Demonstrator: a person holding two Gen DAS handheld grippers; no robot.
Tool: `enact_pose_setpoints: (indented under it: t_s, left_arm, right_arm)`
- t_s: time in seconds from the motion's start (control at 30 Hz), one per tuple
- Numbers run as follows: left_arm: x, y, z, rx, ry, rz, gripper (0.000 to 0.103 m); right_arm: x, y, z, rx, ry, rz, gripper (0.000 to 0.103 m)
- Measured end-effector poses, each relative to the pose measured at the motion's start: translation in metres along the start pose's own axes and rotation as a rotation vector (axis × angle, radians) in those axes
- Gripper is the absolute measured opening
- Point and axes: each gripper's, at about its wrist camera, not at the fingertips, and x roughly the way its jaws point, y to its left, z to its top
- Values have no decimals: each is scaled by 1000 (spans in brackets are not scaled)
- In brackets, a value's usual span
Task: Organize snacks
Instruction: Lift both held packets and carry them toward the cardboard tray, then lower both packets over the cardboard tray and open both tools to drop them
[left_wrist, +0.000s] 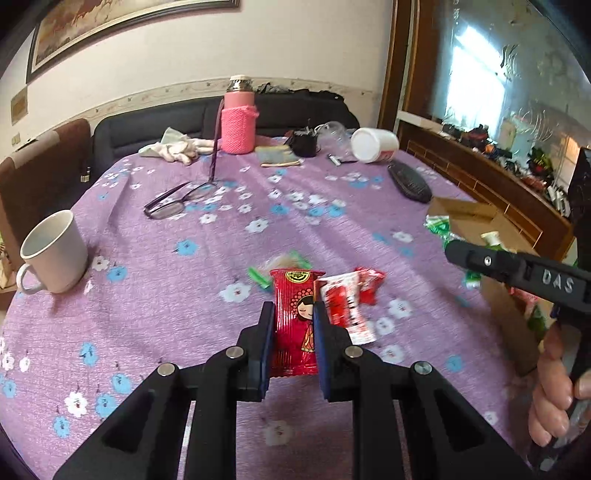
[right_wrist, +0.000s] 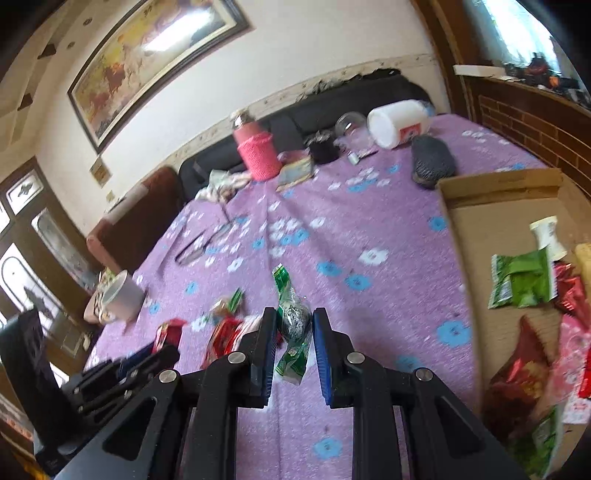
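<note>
My left gripper (left_wrist: 293, 308) is shut on a red snack packet (left_wrist: 293, 314) printed with a cartoon girl, held just above the purple flowered tablecloth (left_wrist: 207, 266). Beside it on the cloth lie a red-and-white packet (left_wrist: 345, 310) and a green wrapper (left_wrist: 264, 278). My right gripper (right_wrist: 294, 318) is shut on a green-and-silver wrapped candy (right_wrist: 293, 321), lifted over the cloth (right_wrist: 369, 302). A cardboard box (right_wrist: 476, 229) at the right holds green and red snack bags (right_wrist: 521, 277). The right gripper also shows at the right edge of the left wrist view, held by a hand (left_wrist: 554, 387).
A white mug (left_wrist: 53, 253) stands at the left edge. Glasses (left_wrist: 177, 201), a pink bottle (left_wrist: 238, 118), a tipped white tub (left_wrist: 373, 144), a black brush (left_wrist: 410, 181) and a cloth (left_wrist: 173, 146) lie across the far side. A dark sofa runs behind the table.
</note>
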Motion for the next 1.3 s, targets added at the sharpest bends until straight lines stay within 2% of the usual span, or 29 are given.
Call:
enact_pose_setpoints:
  t_s: [0.23, 0.53, 0.77, 0.9, 1.03, 1.3]
  left_arm:
    - [-10, -36, 11, 52, -14, -65, 19]
    - [-3, -123, 41, 133, 1, -218, 19]
    - [25, -206, 35, 176, 74, -374, 19]
    - [43, -241, 18, 198, 135, -435, 19]
    - [54, -252, 6, 223, 166, -446, 19]
    - [58, -243, 4, 211, 170, -464, 19]
  right_arm:
    - [-25, -42, 22, 136, -77, -63, 21]
    - [-59, -115, 42, 348, -131, -108, 21]
    - [-85, -193, 37, 536, -120, -190, 21]
    - [-89, -217, 32, 588, -97, -230, 20]
    - [-87, -223, 29, 594, -63, -255, 20]
    - [-79, -223, 26, 598, -31, -265, 22]
